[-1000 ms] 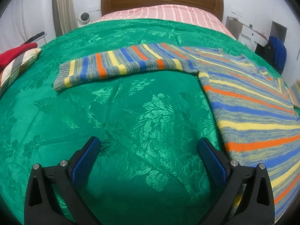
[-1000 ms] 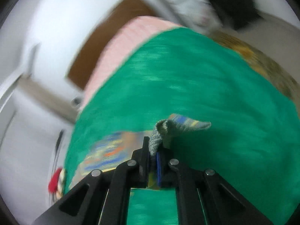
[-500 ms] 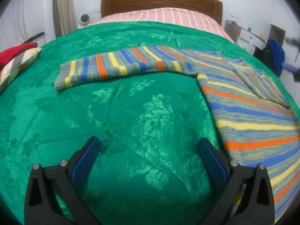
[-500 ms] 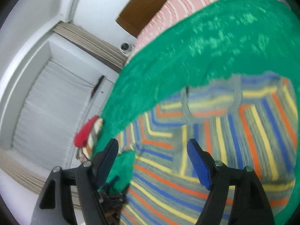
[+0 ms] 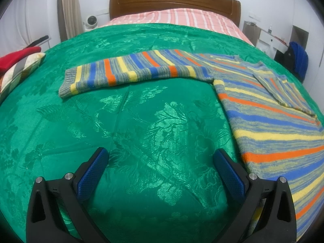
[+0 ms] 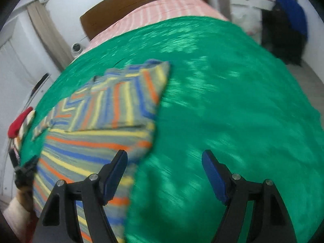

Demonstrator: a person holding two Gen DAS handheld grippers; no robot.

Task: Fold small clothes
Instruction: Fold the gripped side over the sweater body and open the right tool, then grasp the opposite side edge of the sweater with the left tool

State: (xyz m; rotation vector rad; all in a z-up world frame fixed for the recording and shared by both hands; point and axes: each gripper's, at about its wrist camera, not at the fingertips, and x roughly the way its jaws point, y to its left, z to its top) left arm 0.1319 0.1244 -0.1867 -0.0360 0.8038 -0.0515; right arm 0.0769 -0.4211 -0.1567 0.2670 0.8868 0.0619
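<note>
A striped sweater in grey, blue, yellow and orange lies flat on a green bedspread. Its left sleeve stretches out to the left. Its right sleeve lies folded back across the body. My left gripper hovers open over bare bedspread, left of the sweater's hem, with nothing between its blue pads. In the right wrist view the sweater lies left of centre with the folded sleeve on top. My right gripper stands open and empty above the sweater's right edge; the picture is motion-blurred.
A wooden headboard and pink striped sheet are at the far end. A red item on a checked cushion sits at the left edge. White furniture and blue-black clothing stand at right. A person's sleeve shows at lower left.
My right gripper let go of the sleeve cuff it held, opened wide, and swung back to the sweater's right edge. The right sleeve now lies folded over the body. My left gripper stayed still.
</note>
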